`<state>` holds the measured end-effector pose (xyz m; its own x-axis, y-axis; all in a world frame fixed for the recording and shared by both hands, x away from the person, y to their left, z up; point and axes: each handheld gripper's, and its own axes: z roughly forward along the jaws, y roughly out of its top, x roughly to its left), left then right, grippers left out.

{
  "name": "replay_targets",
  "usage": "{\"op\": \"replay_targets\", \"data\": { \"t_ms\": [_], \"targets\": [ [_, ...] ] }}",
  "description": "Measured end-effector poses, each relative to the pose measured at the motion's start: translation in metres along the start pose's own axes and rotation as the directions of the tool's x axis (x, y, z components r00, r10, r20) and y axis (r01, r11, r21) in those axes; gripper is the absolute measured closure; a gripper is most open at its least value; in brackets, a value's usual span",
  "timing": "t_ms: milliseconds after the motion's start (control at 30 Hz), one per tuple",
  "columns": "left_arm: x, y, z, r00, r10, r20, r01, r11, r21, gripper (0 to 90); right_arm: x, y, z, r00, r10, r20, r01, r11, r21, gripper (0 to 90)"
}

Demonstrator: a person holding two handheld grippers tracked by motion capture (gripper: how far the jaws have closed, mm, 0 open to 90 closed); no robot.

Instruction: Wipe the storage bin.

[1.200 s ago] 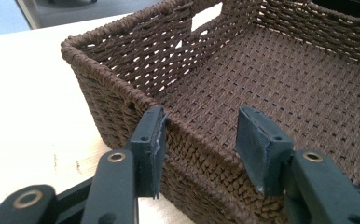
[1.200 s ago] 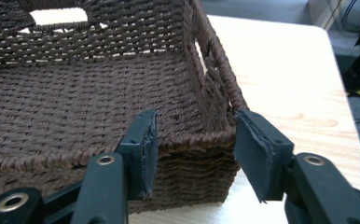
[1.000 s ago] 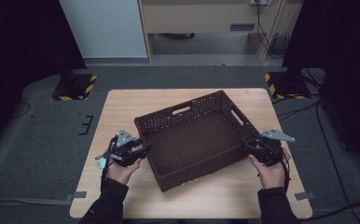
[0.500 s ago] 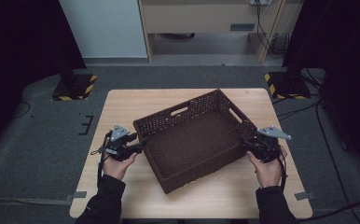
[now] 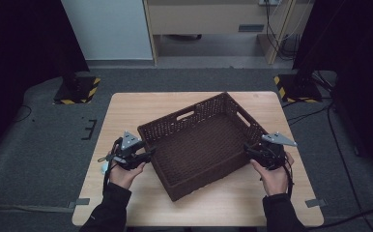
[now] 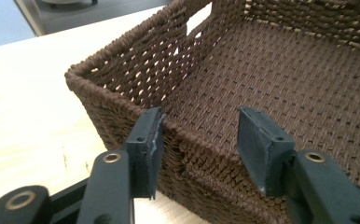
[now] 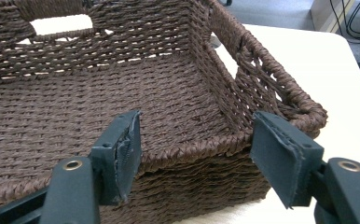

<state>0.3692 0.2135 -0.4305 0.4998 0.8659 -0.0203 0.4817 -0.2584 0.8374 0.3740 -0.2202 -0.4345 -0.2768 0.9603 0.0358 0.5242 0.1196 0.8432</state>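
An empty dark brown woven basket [image 5: 184,118] sits turned at an angle in the middle of the light wood table [image 5: 126,108]. My left gripper [image 5: 146,153] straddles the basket's near-left wall [image 6: 122,100]. In the left gripper view, the left gripper [image 6: 201,119] has one jaw outside and one inside. Its jaws have just been closing a little, and the inner pad still stands clear of the weave. My right gripper [image 5: 249,151] straddles the near-right wall by a corner. In the right gripper view, the right gripper [image 7: 199,119] has just been opening, with gaps on both sides of the wall [image 7: 192,149].
Bare table shows in front of the basket and along its far edge. On the floor beyond the table stand two bases with yellow-black stripes [image 5: 76,89] [image 5: 295,87], and a cabinet [image 5: 213,19] stands at the back. Cables [image 5: 339,145] run along the floor at the right.
The basket rests in about the same spot. My left hand has edged slightly to the left along the wall; my right hand has barely shifted.
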Motion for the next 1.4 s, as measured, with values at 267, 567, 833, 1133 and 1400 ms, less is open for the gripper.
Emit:
{"op": "replay_targets", "data": {
  "t_ms": [267, 567, 833, 1133, 1400],
  "targets": [
    [0.004, -0.003, 0.007, 0.9997, -0.011, -0.02, 0.011, 0.9999, -0.005, 43.7, -0.003, 0.003, 0.009, 0.9996, -0.019, 0.021, 0.019, 0.9998, -0.01, 34.3],
    [-0.002, -0.006, 0.004, 0.9992, -0.011, -0.039, 0.01, 0.9999, -0.003, 44.1, 0.008, 0.002, 0.0, 0.9997, -0.016, -0.018, 0.016, 0.9998, -0.01, 30.4],
    [0.007, 0.0, -0.003, 0.9996, -0.024, -0.016, 0.024, 0.9994, -0.026, 44.9, 0.008, 0.001, 0.007, 0.9996, -0.01, -0.028, 0.01, 0.9999, -0.002, 32.2],
    [0.003, -0.004, 0.001, 0.9997, -0.012, -0.021, 0.011, 0.9999, -0.006, 43.5, 0.004, 0.001, 0.01, 0.9998, -0.015, -0.012, 0.015, 0.9994, -0.031, 32.7],
    [0.004, -0.002, -0.003, 1.0, -0.002, -0.007, 0.002, 1.0, 0.002, 44.6, 0.018, -0.001, 0.007, 0.9991, -0.008, -0.042, 0.007, 1.0, -0.007, 32.0]
  ]
}}
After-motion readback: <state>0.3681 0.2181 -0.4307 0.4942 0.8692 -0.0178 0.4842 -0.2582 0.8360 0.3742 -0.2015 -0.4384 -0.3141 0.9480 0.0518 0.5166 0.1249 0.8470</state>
